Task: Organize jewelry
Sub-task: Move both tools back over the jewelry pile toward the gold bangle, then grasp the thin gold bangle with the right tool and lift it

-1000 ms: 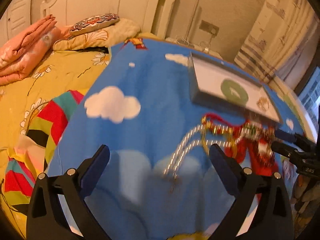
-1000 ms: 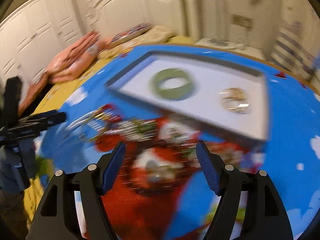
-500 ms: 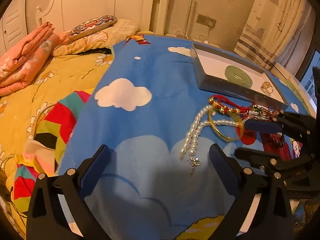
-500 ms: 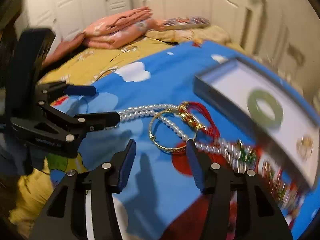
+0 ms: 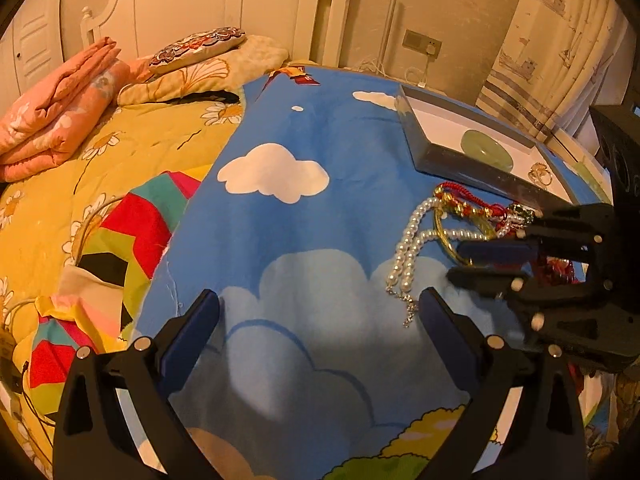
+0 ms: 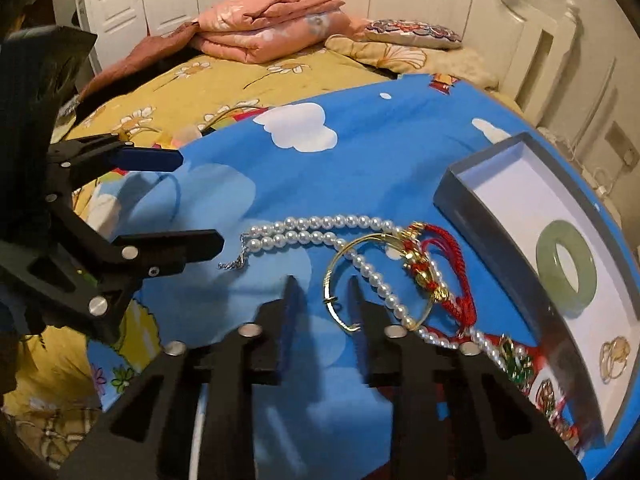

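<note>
- Your right tongs (image 6: pixel 324 300) are partly spread around the gold bangle (image 6: pixel 374 280) on the blue sheet (image 6: pixel 360 152).
- Your left tongs (image 5: pixel 320 312) are spread wide, holding nothing.
- The pearl necklace (image 6: pixel 320 228) lies under the bangle, so it may snag and get dragged along.

In the right wrist view, the lower corner of the grey tray (image 6: pixel 472 204) is being smeared by blur at the lower right of the frame, and the beaded trinket (image 6: pixel 516 364) beside it is being rendered too soft to identify. The near arc of the gold bangle (image 6: pixel 340 276) is being partly covered by the right tongs (image 6: pixel 320 300). In the left wrist view, the red cord bracelet (image 5: pixel 464 200) and the bangle are being partly hidden behind the right tongs at the right edge, where the gold rings (image 5: pixel 540 174) are being shown too small to count.
</note>
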{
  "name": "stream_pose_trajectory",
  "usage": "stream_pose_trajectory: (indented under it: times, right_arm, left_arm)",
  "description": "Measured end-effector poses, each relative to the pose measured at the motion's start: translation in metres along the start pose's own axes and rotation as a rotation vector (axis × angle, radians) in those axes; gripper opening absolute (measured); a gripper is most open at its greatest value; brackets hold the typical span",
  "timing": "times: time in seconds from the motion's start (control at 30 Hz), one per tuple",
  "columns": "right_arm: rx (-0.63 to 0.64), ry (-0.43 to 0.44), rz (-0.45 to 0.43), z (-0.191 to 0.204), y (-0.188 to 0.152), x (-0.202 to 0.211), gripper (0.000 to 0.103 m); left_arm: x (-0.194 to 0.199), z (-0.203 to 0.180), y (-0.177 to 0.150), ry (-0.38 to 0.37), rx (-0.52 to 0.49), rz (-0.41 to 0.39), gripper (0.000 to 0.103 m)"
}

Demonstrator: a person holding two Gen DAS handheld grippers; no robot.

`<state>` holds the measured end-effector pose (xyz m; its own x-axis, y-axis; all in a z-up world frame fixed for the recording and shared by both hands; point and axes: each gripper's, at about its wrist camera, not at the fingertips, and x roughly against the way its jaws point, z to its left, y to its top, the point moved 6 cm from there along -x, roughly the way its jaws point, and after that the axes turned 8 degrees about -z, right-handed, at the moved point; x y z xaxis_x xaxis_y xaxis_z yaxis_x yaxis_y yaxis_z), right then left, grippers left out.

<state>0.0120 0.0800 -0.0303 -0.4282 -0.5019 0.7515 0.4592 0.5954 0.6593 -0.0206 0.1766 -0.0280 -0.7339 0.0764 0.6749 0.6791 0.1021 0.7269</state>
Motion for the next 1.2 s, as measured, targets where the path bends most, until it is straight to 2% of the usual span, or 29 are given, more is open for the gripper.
stream_pose_trajectory:
  times: [0.1,0.4,0.5,0.63,0.9,1.07,1.2]
  right_arm:
    - [-0.036,0.034,-0.009,-0.004,-0.011,0.012,0.009]
    - [-0.101,-0.001,-0.001,-0.014,-0.072,0.066,0.009]
    - [-0.133,0.02,-0.013,-0.016,-0.093,0.087,0.009]
    - [-0.171,-0.008,-0.022,-0.022,-0.117,0.114,0.009]
    - [-0.243,-0.044,-0.028,-0.038,-0.158,0.139,0.009]
    - [-0.296,-0.115,-0.043,-0.057,-0.174,0.154,0.009]
    - [-0.345,-0.166,-0.05,-0.077,-0.186,0.16,0.009]
  left_arm:
    - [0.002,-0.004,0.001,-0.005,-0.006,-0.004,0.099]
    - [-0.003,-0.024,0.004,-0.02,-0.039,0.007,0.099]
    - [-0.003,-0.035,0.006,-0.035,-0.054,0.005,0.099]
    - [-0.003,-0.061,0.008,-0.076,-0.086,0.008,0.099]
    - [-0.007,-0.131,0.0,-0.166,-0.196,0.04,0.099]
    - [-0.005,-0.173,-0.01,-0.241,-0.248,0.054,0.098]
    - [-0.012,-0.197,-0.015,-0.265,-0.286,0.068,0.096]
